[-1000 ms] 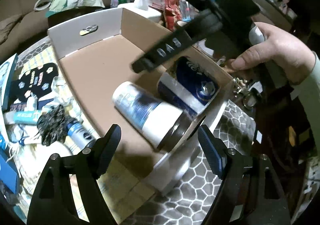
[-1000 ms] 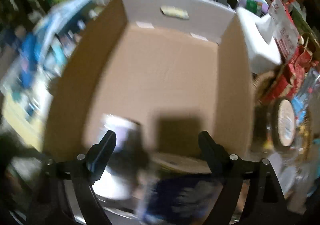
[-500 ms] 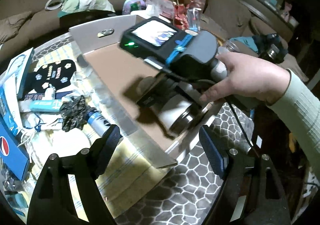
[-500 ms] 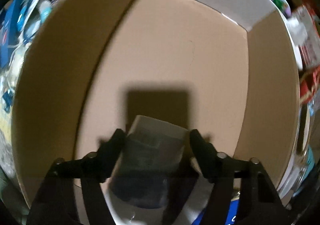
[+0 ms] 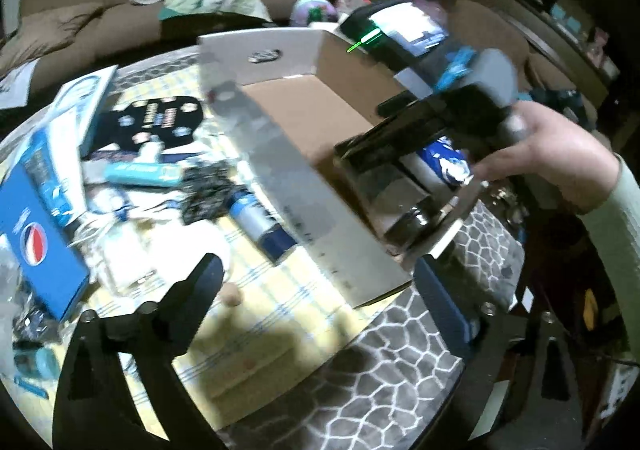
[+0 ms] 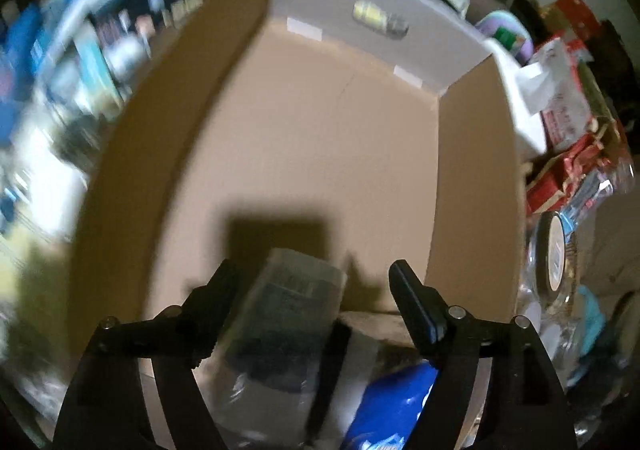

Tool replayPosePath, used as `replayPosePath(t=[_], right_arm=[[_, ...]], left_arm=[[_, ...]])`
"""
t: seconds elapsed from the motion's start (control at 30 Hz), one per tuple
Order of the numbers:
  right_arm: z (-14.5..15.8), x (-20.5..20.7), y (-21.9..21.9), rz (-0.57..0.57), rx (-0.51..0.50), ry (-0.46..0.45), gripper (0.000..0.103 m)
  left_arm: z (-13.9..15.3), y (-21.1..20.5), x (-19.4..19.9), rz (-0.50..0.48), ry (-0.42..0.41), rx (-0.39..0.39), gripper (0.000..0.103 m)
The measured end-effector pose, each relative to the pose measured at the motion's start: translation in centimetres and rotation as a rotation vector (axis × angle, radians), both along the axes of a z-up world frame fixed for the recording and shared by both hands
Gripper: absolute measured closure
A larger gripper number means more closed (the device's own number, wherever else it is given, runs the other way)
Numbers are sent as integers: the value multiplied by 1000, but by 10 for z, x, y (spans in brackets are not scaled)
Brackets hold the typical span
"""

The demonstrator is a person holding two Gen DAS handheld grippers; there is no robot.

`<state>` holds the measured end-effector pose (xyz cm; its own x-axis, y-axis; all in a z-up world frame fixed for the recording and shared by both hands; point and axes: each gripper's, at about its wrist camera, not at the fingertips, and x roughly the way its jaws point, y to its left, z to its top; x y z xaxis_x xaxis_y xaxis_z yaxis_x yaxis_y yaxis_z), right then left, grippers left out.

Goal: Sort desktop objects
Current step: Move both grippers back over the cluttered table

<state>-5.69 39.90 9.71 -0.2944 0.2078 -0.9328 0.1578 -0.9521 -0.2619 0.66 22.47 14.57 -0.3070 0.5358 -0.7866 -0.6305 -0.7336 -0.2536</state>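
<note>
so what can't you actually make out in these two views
- Left wrist view: the jar in the cardboard box is mostly hidden behind the right hand-held gripper.
- Right wrist view: jar label unreadable, blurred; blue can cut off by the bottom edge.
- Right wrist view: clutter left of the box is smeared.

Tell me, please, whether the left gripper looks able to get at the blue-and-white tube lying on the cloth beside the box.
Probably yes. The left gripper is open with nothing between its fingers, and the tube lies just ahead of it on the yellow cloth, outside the box. Only the black scrunchie touches its far end.
</note>
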Motion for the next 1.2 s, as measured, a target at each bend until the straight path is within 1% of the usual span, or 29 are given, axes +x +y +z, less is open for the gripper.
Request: replayPosePath(t=[0.1, 0.17, 0.2, 0.27, 0.37, 0.43, 0.53, 0.63, 0.8, 0.9, 0.97, 1.07, 1.2], right_arm=[[37, 12, -13, -16, -92, 107, 18], [57, 21, -37, 6, -143, 168, 15], [59, 14, -49, 14, -159, 186, 14], [64, 11, -71, 44, -204, 221, 12], [74, 23, -103, 88, -275, 260, 8], [79, 27, -126, 118, -320, 272, 8], [83, 29, -159, 162, -361, 287, 8], [83, 25, -190, 194, -399, 298, 8], [79, 6, -243, 225, -466, 303, 8], [77, -14, -279, 242, -513, 306, 8], [75, -25, -299, 251, -533, 304, 8], [69, -44, -332, 265, -547, 294, 8], [60, -64, -361, 268, -559, 287, 8]], left_arm=[[2, -27, 0, 57, 16, 3, 0], [3, -46, 0, 95, 24, 2, 0], [3, -58, -1, 117, 26, 2, 0], [3, -78, -1, 157, 31, 1, 0], [3, -110, -1, 212, 40, -2, 0], [4, -133, 0, 241, 46, 3, 0], [8, -171, 0, 309, 75, -9, 0], [15, -214, -6, 389, 98, 1, 0], [22, -291, -25, 515, 150, -10, 0], [18, -330, -41, 570, 162, -20, 0], [10, -350, -54, 593, 161, -38, 0], [-2, -369, -69, 610, 153, -57, 0], [-14, -386, -84, 620, 141, -47, 0]])
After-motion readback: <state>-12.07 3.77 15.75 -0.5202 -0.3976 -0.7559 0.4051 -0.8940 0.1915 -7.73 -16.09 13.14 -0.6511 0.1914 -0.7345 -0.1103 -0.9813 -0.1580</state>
